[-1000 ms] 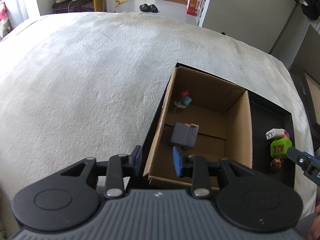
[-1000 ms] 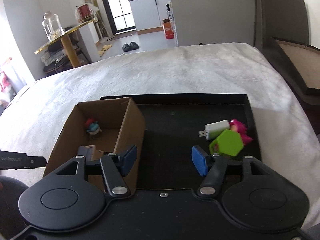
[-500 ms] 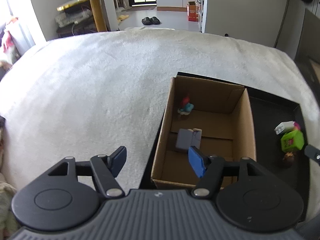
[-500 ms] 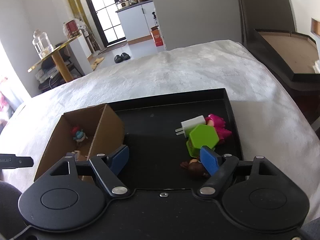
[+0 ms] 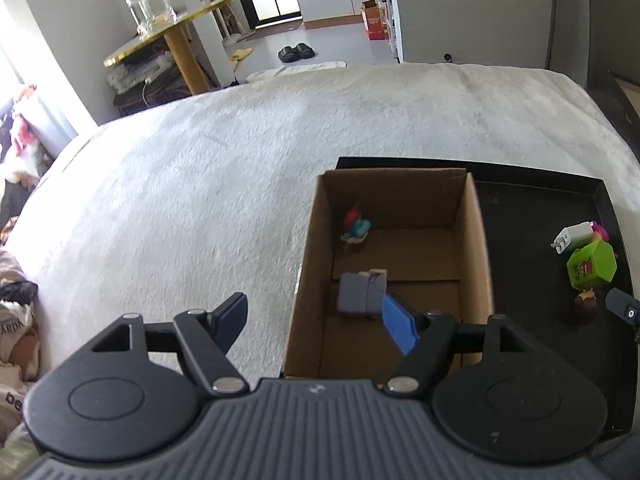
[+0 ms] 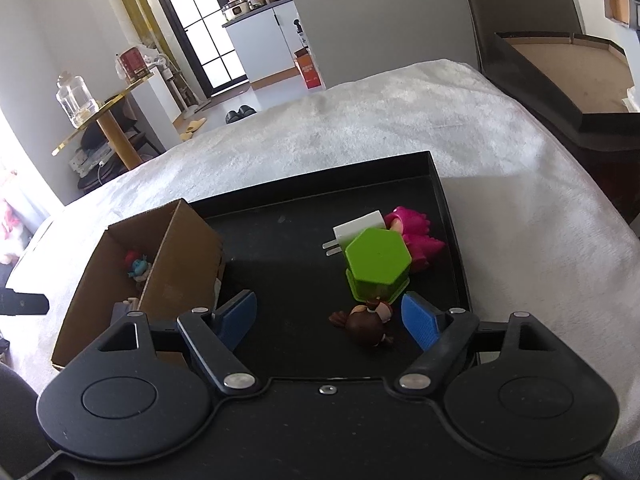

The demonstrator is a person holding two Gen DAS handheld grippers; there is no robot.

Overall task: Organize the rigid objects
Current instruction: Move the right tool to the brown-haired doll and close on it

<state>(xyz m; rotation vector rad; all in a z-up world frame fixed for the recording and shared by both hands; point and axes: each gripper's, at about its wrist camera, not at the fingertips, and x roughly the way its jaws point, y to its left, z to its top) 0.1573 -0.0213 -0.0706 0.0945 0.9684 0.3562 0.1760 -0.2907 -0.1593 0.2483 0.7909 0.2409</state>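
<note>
A cardboard box [image 5: 478,240] [image 6: 184,256] stands at the left end of a black tray [image 6: 452,232] [image 5: 608,208]. Inside lie a grey block toy [image 5: 358,292] and a small red and blue figure [image 5: 355,227] [image 6: 138,265]. On the tray's right part sit a green hexagonal box [image 6: 378,266] [image 5: 592,266], a white charger plug [image 6: 358,228] [image 5: 572,236], a pink figure [image 6: 416,236] and a brown-haired figure [image 6: 368,322] [image 5: 586,306]. My left gripper [image 5: 316,322] hovers over the box's near left wall, its jaws opening, nothing between them. My right gripper [image 6: 330,318] stands open, the brown-haired figure between its fingers, untouched.
The tray rests on a white fluffy cover [image 5: 200,184] with bare room to the left and behind. A dark box lid [image 6: 560,80] lies off the bed's right side. A gold side table with a glass jar [image 5: 152,4] stands beyond.
Both grippers have opened wider. The left one let go of the grey block, drew back and rolled upright. The right one moved right and down towards the green box and the brown-haired figure.
</note>
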